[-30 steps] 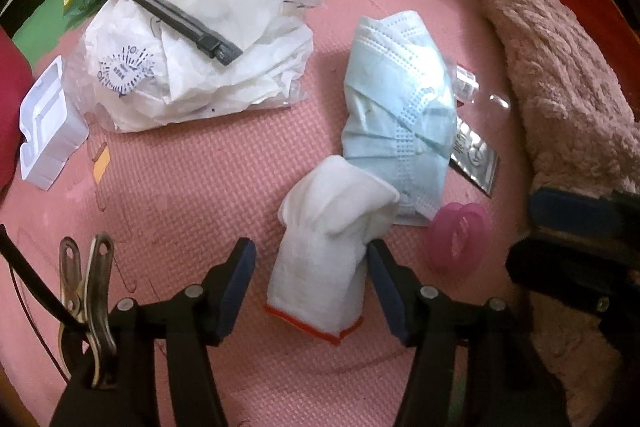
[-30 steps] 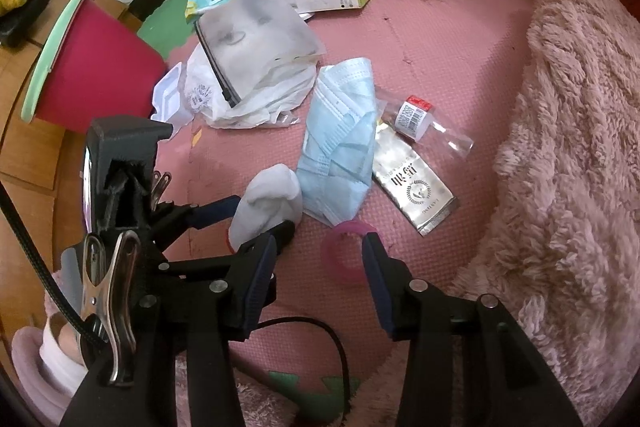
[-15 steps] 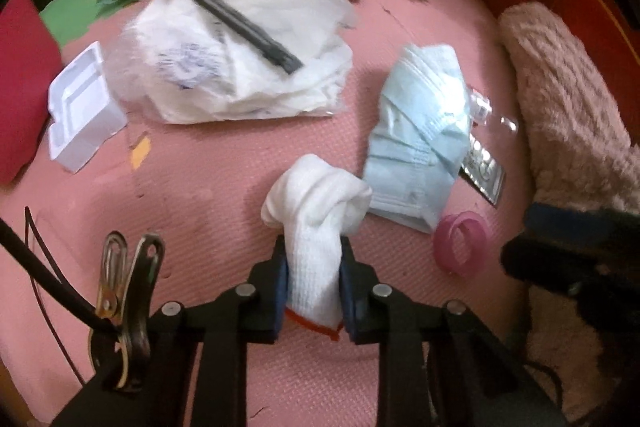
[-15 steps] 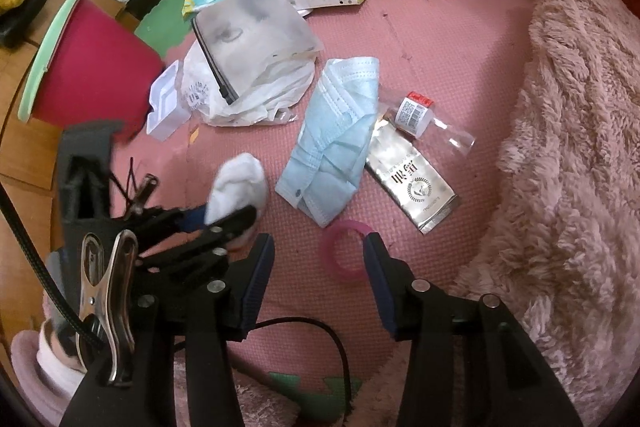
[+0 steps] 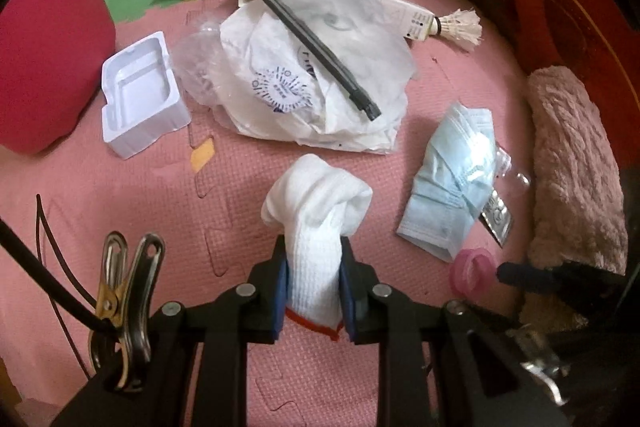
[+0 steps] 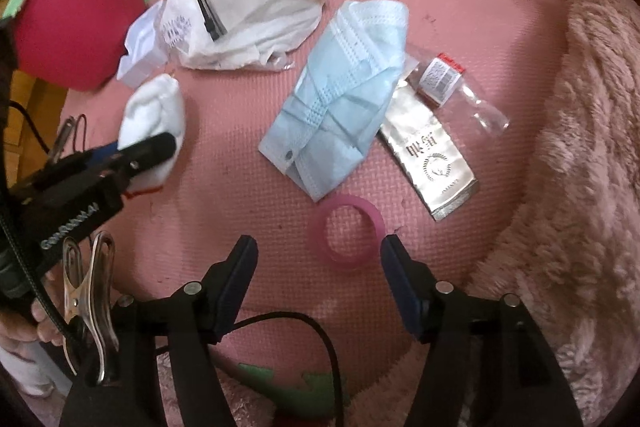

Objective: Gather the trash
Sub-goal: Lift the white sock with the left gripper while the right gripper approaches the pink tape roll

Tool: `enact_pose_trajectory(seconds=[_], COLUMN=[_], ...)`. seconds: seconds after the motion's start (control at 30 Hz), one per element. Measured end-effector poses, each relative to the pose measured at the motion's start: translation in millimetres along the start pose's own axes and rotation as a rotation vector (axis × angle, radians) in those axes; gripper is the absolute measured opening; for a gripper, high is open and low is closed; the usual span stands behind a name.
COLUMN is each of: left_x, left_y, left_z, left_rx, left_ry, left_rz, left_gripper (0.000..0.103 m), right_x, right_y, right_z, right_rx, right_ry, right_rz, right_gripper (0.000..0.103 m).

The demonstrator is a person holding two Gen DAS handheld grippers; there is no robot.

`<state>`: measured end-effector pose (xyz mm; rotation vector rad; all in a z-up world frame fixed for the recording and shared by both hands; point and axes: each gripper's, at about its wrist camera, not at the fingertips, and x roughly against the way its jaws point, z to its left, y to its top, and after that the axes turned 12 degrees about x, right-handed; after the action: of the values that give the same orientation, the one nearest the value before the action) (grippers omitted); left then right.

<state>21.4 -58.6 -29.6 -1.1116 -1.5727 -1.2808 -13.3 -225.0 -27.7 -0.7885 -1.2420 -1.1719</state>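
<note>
bin [image 5: 44, 39]: red, far left of mat, carry the sock there | left gripper [image 5: 314, 279]: clamped on white sock [image 5: 316, 223], lift clear | right gripper [image 6: 320, 283]: jaws opening, empty, centre over pink ring [image 6: 348, 233] just ahead on mat

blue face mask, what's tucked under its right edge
A silver foil packet and a clear plastic bottle with a red-and-white label poke out from under the blue face mask. Their covered ends cannot be seen.
</note>
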Motion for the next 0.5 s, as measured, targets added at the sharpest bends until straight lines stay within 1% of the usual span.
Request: enact_pose_trajectory(seconds=[0.03, 0.17, 0.5], left_x=[-1, -2, -3], left_y=[0, -1, 0], left_z=[0, 3, 1], left_rx=[0.001, 0.008, 0.008], left_ry=[0.003, 0.012, 0.022], left_rz=[0.005, 0.016, 0.017], left_gripper=[0.023, 0.023, 0.023], right_x=[-4, -7, -21], right_y=[1, 6, 10], right_z=[2, 10, 35], right_rx=[0.009, 0.042, 0.122], right_ry=[-0.004, -0.042, -0.165], right_rz=[0.011, 0.012, 0.041], right_gripper=[0.069, 0.071, 0.071])
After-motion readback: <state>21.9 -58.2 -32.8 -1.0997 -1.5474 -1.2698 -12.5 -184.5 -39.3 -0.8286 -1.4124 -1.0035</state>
